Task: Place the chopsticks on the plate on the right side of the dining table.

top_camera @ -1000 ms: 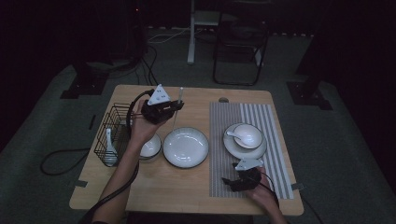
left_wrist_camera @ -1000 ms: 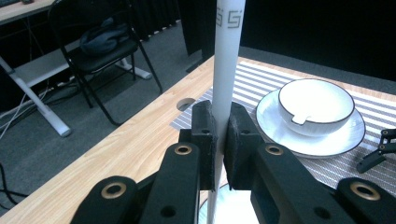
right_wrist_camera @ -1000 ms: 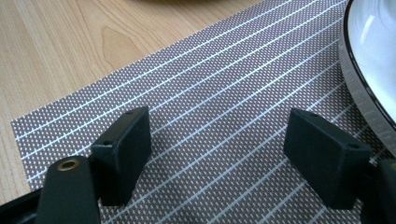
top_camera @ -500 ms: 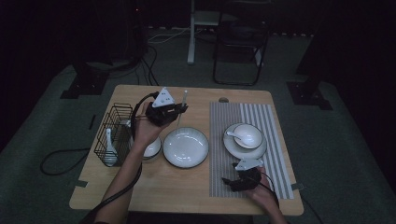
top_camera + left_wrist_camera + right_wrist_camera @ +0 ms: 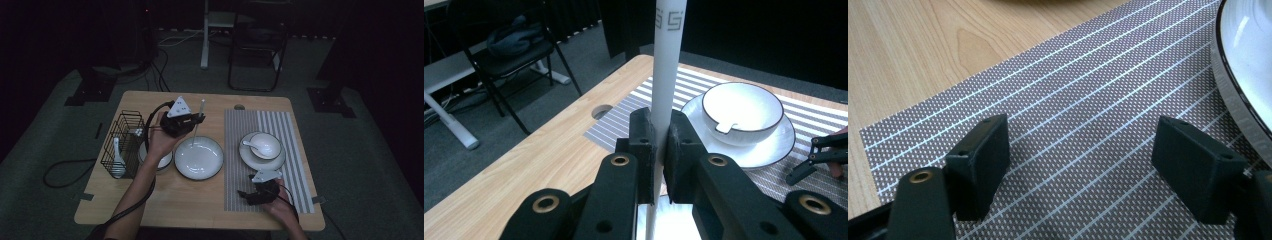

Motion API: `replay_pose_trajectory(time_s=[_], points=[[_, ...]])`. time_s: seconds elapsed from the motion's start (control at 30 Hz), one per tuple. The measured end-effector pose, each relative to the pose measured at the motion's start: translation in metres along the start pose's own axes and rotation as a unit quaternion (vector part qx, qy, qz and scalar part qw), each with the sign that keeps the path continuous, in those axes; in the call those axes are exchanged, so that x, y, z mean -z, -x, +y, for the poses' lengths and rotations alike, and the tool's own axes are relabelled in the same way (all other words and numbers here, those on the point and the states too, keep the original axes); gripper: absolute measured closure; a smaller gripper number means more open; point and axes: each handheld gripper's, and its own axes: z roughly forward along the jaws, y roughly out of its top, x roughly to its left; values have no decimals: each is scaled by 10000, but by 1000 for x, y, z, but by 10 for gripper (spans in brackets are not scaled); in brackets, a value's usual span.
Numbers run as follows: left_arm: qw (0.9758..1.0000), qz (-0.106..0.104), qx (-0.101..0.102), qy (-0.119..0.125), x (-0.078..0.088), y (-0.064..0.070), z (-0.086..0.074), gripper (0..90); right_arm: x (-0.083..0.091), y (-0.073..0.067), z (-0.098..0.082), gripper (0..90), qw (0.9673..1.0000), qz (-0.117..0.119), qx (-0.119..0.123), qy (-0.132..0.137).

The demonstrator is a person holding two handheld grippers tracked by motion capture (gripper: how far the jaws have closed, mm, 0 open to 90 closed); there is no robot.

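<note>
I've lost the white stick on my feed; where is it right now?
The white stick is clamped upright in the left hand-held gripper, in the high view above the far rim of the empty plate, left of the striped placemat.

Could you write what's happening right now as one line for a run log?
left claw: shut on white chopstick, above empty plate | right claw: open, over striped placemat | bowl with spoon: on saucer

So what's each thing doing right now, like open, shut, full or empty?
left gripper: shut on the white stick.
white stick: upright, clamped.
right gripper: open, holding nothing.
middle plate: empty.
bowl: on its plate, spoon inside.
wire basket: holds a spoon.
</note>
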Motion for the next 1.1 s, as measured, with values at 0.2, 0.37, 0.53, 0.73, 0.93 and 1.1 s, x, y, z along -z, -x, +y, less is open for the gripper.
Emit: replay_pose_trajectory(time_s=[0.2,0.37,0.53,0.73,0.93,1.1], points=[[10000,-45,13,6,-3,2,-1,842,0,0,0,227,10000,7,-3,-2],[10000,-70,13,-9,-6,3,-1,842,0,0,0,227,10000,6,-3,-3],[10000,-93,21,-2,-7,5,-1,842,0,0,0,227,10000,5,-3,-3],[9999,-127,21,-3,-10,6,-1,843,0,0,0,234,10000,3,8,3],[9999,-152,26,10,-11,8,-1,843,1,-2,0,274,10000,22,56,40],[9998,-170,50,30,-13,8,-1,843,4,-3,2,319,9998,36,36,188]])
